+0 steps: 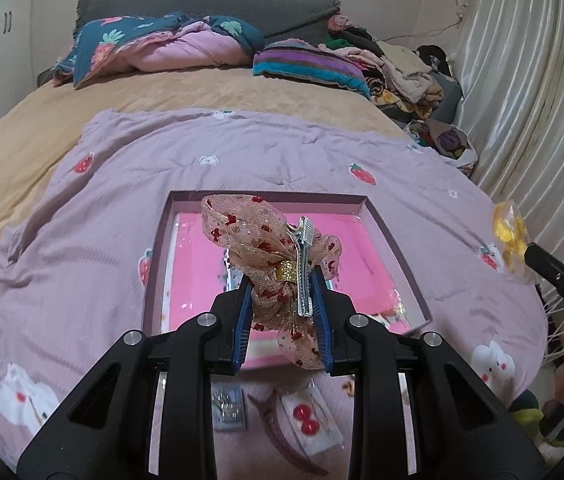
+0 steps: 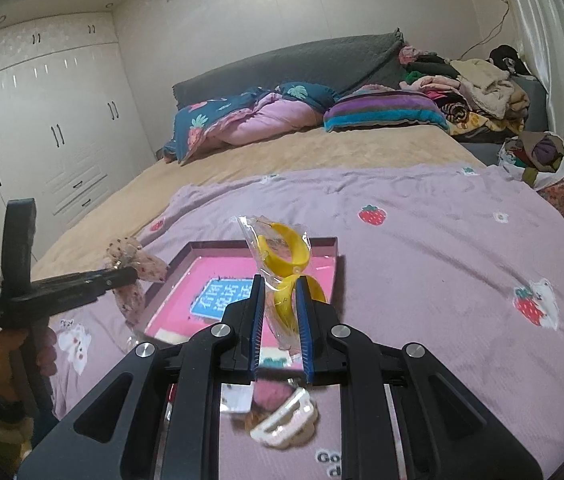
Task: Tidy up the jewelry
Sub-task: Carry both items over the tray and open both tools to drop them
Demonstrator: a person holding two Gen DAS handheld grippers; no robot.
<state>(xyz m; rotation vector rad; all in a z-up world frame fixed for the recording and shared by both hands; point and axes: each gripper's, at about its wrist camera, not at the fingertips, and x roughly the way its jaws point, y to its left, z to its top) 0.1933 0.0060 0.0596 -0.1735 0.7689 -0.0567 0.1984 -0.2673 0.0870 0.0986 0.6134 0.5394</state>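
Note:
My left gripper (image 1: pixel 282 280) is shut on a sheer beige bow hair clip (image 1: pixel 269 248) with red flowers and a silver metal clip, held above the open box (image 1: pixel 398 240) with a pink bottom. My right gripper (image 2: pixel 279 284) is shut on a clear packet of yellow hoop earrings (image 2: pixel 286 260), held above the box's near right part (image 2: pixel 336 252). In the right wrist view the left gripper (image 2: pixel 129 274) with the bow (image 2: pixel 133 296) shows at the left. In the left wrist view the yellow packet (image 1: pixel 512 240) shows at the right edge.
The box lies on a lilac strawberry-print quilt (image 1: pixel 81 248) on a bed. Near the front lie a silver item (image 1: pixel 227 404), a brown hair claw (image 1: pixel 282 436), a card with red cherries (image 1: pixel 310 424), and a white claw clip (image 2: pixel 286 420). Pillows, piled clothes (image 2: pixel 478 84) and a curtain lie beyond.

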